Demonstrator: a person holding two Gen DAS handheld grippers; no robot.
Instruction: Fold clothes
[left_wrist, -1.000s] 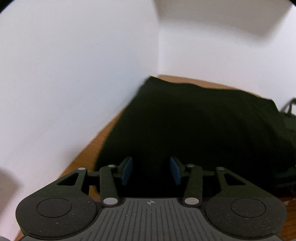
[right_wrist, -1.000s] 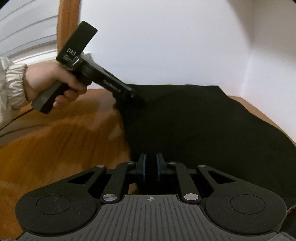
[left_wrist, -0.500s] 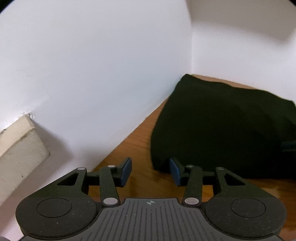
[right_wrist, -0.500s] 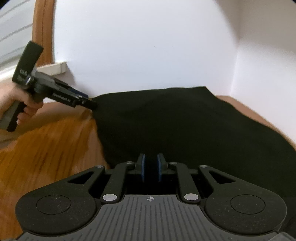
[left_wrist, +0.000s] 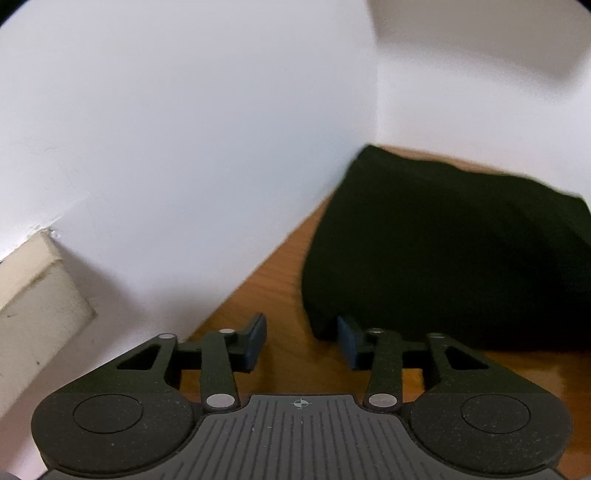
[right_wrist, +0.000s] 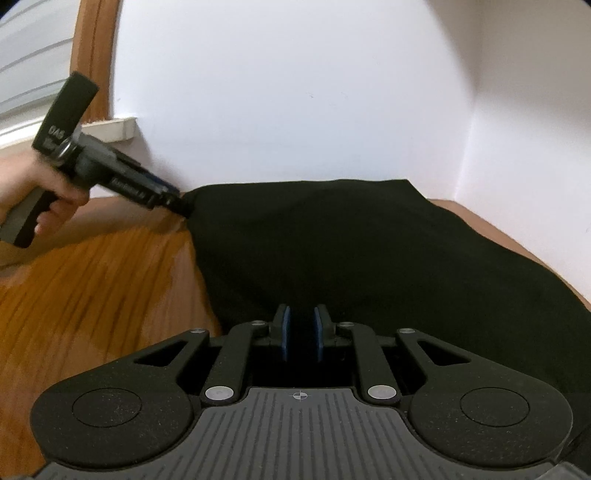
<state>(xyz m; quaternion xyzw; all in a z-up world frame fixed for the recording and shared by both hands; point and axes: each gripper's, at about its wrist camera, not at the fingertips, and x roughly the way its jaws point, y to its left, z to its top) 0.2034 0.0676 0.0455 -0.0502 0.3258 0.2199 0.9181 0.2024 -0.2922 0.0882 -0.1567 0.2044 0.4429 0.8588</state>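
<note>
We see the black cloth (right_wrist: 369, 251) spread flat on the tabletop (right_wrist: 92, 288), tucked into the far wall corner. Our left hand-held gripper (left_wrist: 301, 341) is released at its near-left corner, probably for a fresh grab; right hand-held gripper (right_wrist: 300, 332) nearly clenched, and whether it pinches the near edge we cannot tell.

The black handheld left gripper (right_wrist: 177, 201), at about ten o'clock in the right wrist view, has white letters "DAS" on its top block. Smaller writing below is too blurry.
</note>
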